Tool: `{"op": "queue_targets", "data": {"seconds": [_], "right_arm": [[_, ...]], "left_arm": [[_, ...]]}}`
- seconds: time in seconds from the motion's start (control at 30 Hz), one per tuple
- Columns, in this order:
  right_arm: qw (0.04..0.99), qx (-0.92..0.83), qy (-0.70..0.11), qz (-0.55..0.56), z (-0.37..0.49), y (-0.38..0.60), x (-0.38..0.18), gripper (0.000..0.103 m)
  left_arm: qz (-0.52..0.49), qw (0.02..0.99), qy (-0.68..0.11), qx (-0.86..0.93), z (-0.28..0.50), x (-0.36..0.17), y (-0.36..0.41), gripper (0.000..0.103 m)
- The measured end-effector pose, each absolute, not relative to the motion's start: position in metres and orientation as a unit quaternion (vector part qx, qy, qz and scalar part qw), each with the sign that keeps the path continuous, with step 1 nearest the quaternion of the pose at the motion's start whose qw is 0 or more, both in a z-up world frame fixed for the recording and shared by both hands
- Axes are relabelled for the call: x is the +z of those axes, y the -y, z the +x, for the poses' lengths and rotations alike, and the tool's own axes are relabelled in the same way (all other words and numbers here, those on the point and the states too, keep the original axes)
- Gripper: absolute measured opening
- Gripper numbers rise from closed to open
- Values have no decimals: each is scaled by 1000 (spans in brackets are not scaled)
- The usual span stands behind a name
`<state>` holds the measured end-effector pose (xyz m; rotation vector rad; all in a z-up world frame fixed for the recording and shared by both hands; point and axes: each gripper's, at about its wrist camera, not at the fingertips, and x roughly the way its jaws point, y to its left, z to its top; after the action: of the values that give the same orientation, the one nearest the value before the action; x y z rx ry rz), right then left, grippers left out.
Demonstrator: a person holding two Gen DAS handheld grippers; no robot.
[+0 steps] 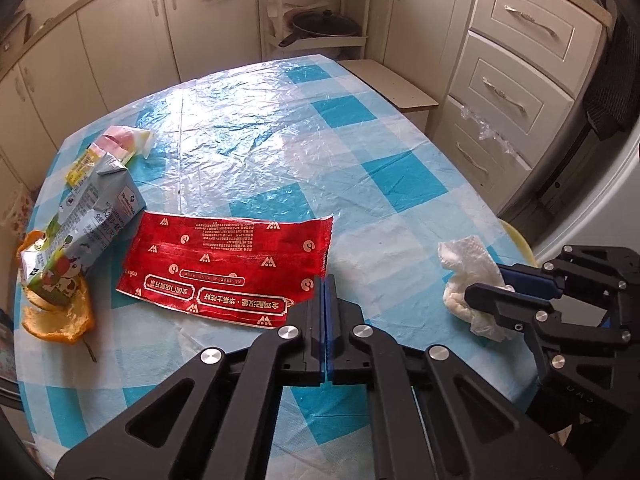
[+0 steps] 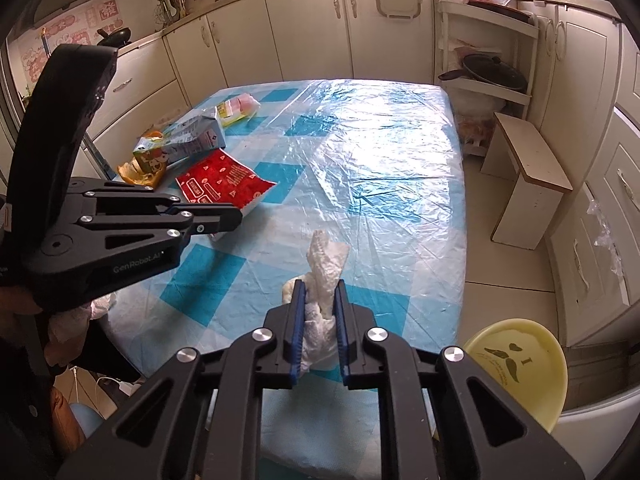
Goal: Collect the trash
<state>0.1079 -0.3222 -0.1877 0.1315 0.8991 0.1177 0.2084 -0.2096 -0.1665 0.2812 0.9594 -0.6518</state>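
glossy red foil wrapper (image 1: 228, 266), crumpled paper tissue (image 2: 324, 276)

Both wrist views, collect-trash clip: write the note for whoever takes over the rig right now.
Left gripper: shut on the near edge of the red wrapper, which lies flat on the table.
Right gripper: shut on the crumpled tissue at the table's near right edge.
Still untouched at the far left: milk carton lying on orange peel, and a pink-and-yellow packet behind it.
Done: two pieces gripped.
Left: carry both off, then collect the carton, peel and packet. No bin is clearly visible.
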Motion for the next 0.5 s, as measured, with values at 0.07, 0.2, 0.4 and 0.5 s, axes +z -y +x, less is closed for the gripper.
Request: {"op": "queue_targets", "data": {"seconds": [0.07,0.2,0.4,0.5], "right_arm": [[899,52,-430,65,108,324,-186,15],[902,42,-423,77,106,331,-184,15],[909,9,-404,104,101,349,-177,15],[910,-19,-394,128,97,366,-173,15]], "left_arm": [[119,827,-451,-314,209,-162,207,1],[105,828,-445,-326,207,-154,206,1],[110,836,-419,-338,197,-139,211,1],[111,839,-403,-349,190,-127,216,1]]}}
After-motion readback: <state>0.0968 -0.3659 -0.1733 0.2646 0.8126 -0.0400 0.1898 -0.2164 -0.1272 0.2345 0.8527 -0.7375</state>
